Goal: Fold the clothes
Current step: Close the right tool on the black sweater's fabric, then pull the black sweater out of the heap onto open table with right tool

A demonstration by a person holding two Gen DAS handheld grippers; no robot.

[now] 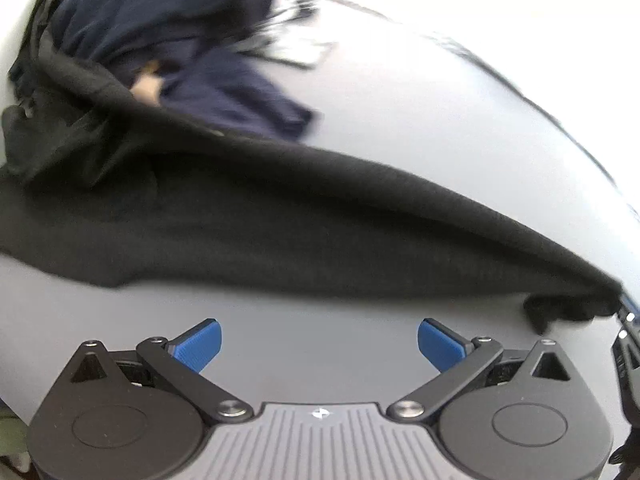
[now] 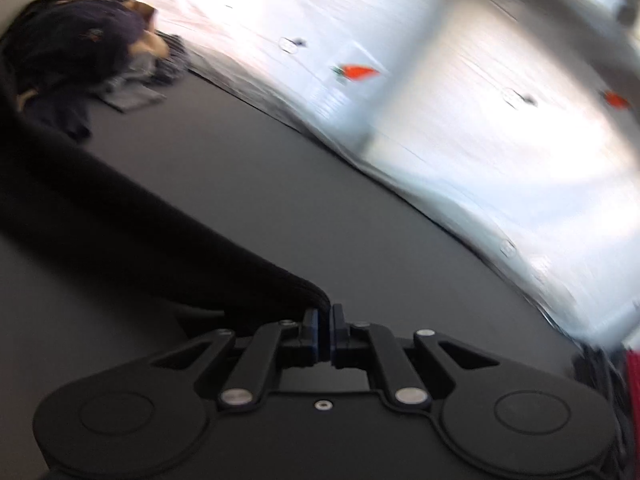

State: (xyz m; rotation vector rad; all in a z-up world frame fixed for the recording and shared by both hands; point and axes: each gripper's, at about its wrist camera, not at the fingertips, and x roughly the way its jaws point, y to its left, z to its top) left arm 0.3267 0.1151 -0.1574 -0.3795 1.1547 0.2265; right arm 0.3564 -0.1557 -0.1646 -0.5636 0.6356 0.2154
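- The black garment (image 1: 280, 220) is soft, limp cloth. It hangs in a long sagging sweep just ahead of the left tool (image 1: 319, 342) and drapes onto the grey table (image 1: 400, 120) at the far left.
- The right tool (image 2: 325, 330) is clenched on one bunched corner of the black garment, pinched right at its fingertips. The cloth trails away from it to the left.
- The left tool is released: its blue pads (image 1: 200, 344) stand wide apart with only bare table between them, the cloth's lower edge just beyond.
- It looks light and not fragile or slippery, but it will droop and twist if carried from one point.
- A second hold belongs on the same edge, well along from the pinched corner, so the cloth spreads flat.
- The pile of dark blue clothes (image 1: 168, 20) lies beyond the garment, well away from both tools.
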